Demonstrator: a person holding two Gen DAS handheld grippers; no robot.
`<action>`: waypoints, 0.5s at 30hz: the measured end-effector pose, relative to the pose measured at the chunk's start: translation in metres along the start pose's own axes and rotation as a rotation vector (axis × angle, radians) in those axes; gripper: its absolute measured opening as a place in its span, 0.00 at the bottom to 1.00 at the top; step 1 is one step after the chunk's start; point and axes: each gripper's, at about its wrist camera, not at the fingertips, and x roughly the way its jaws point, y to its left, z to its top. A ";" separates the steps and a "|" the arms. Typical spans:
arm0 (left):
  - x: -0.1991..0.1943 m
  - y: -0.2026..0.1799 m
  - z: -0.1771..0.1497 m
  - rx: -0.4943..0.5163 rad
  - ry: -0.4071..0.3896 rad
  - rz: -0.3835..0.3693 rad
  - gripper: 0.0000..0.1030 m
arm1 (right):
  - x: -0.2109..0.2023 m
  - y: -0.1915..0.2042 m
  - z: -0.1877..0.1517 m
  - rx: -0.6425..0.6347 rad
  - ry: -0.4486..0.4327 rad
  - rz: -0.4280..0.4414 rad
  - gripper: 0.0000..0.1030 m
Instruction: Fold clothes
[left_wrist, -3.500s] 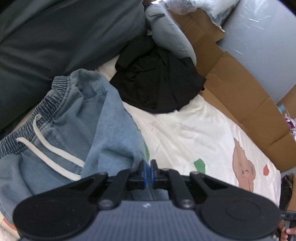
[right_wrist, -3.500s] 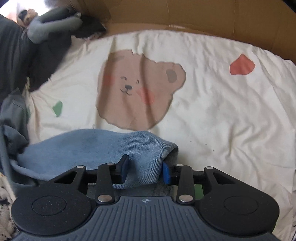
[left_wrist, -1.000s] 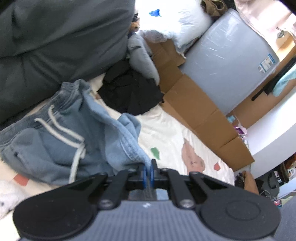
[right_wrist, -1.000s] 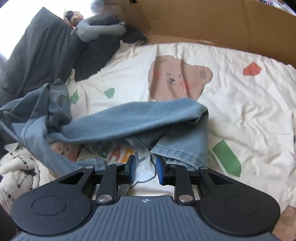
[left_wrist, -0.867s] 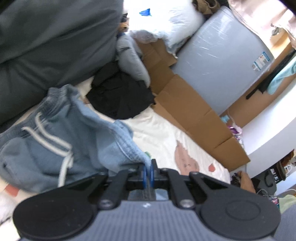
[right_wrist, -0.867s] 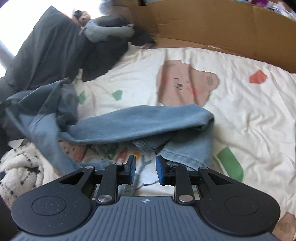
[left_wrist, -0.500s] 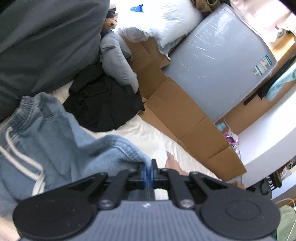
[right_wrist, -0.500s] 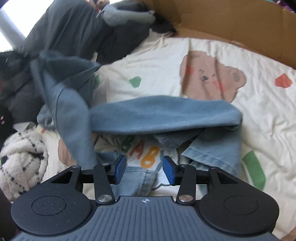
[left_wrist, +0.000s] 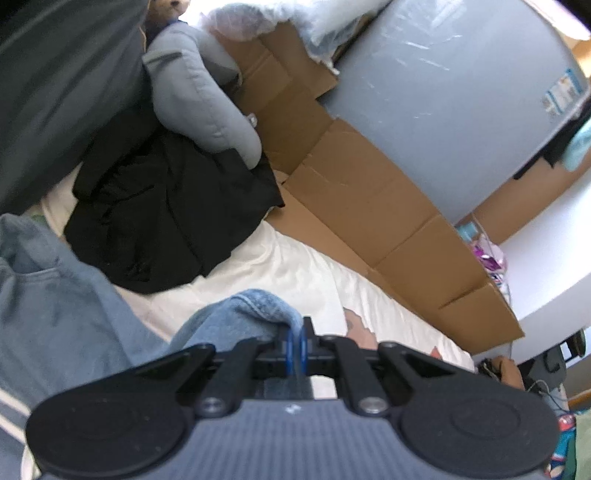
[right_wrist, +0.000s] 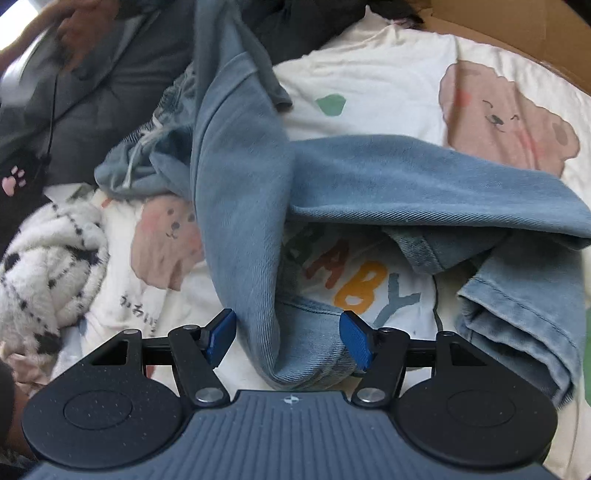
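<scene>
surface: cream bear-print sheet (right_wrist: 388, 70) | room: cardboard (left_wrist: 369, 206), grey panel (left_wrist: 443, 110) behind | jeans (right_wrist: 251, 177) sprawled on sheet | left gripper (left_wrist: 295, 345) pinching jeans hem | right gripper (right_wrist: 286, 338) jaws just opening, spread around leg fold

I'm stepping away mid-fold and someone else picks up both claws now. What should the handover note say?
Left claw: shut on a hem of the blue jeans, lifted off the bear-print sheet.
Right claw: open, jaws have just been opening; a fold of jeans fabric sits between the pads, not pinched.
Jeans: crumpled on the sheet, one leg draped across, waistband toward the dark bedding.
Done: nothing folded flat yet.
Left: spread the legs, align them, fold. The black garment lies untouched.
</scene>
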 end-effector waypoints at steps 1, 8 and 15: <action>0.008 0.001 0.003 -0.004 0.005 0.004 0.04 | 0.004 0.000 0.000 -0.005 0.001 -0.004 0.67; 0.045 0.008 0.014 0.000 0.059 0.046 0.07 | 0.010 -0.014 0.006 0.048 -0.005 0.070 0.13; 0.049 0.005 0.014 0.041 0.083 0.092 0.46 | -0.040 -0.049 0.014 0.215 -0.156 0.112 0.03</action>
